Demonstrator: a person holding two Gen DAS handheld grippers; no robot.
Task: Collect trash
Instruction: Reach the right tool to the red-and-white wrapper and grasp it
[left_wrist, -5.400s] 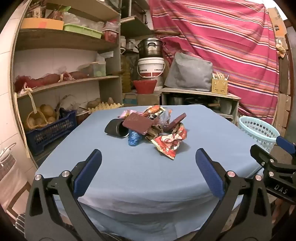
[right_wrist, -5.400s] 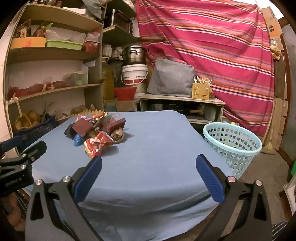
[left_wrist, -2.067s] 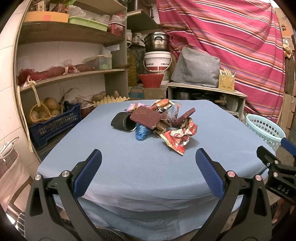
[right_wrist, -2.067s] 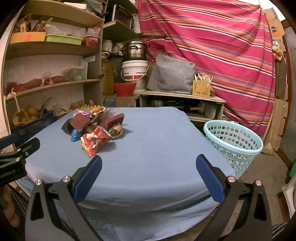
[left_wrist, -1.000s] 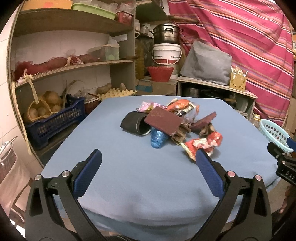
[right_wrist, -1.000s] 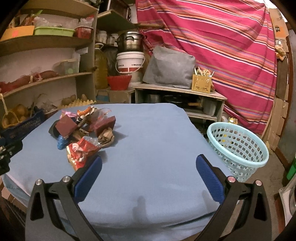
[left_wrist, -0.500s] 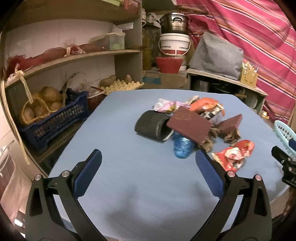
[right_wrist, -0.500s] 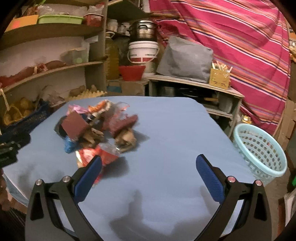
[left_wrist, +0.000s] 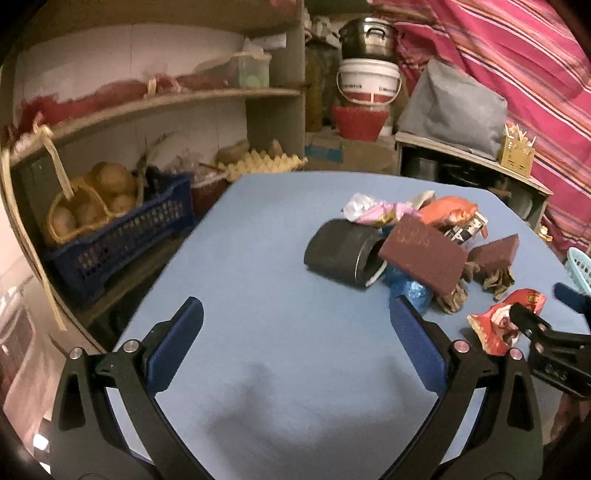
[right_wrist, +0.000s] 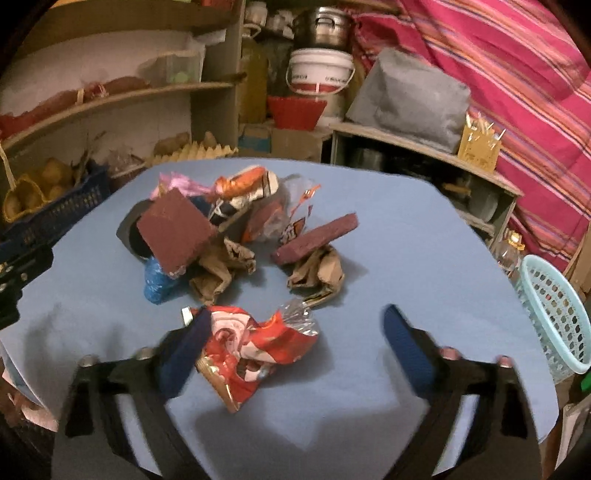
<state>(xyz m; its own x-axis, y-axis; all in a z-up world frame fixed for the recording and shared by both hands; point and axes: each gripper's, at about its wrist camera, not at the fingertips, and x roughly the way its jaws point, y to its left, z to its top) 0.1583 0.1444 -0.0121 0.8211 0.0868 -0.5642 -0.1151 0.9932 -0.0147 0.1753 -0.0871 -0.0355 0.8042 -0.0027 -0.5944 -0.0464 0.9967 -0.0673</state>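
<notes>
Blue cloth over the worktop (left_wrist: 280, 258), with the trash heaped toward its far middle. Seen from the left wrist: a black cylinder (left_wrist: 341, 254) on its side at the heap's left edge, a maroon card (left_wrist: 421, 251) leaning on it, a blue crumpled wrapper (left_wrist: 410, 290) just below, pink and orange packets behind. Left gripper (left_wrist: 295, 343) with fingers spread wide over bare cloth, nothing between them, well short of the heap. Also there and nowhere else: a dark blue crate (left_wrist: 122, 240) with a basket of potatoes on the shelf at left.

From the right wrist, more of the heap: two crumpled brown papers (right_wrist: 221, 269), a maroon strip (right_wrist: 317, 238) propped on the right-hand one, clear film behind. Nearest, a red foil wrapper (right_wrist: 255, 347) lying apart from the rest, just inside the left finger (right_wrist: 184, 347) of the right gripper (right_wrist: 295, 347). Fingers closing but not yet pressing it; right finger clear of it, contact at the left one too blurred to tell. Pale green basket (right_wrist: 554, 317) past the worktop's right edge, only a sliver of it in the left view.
</notes>
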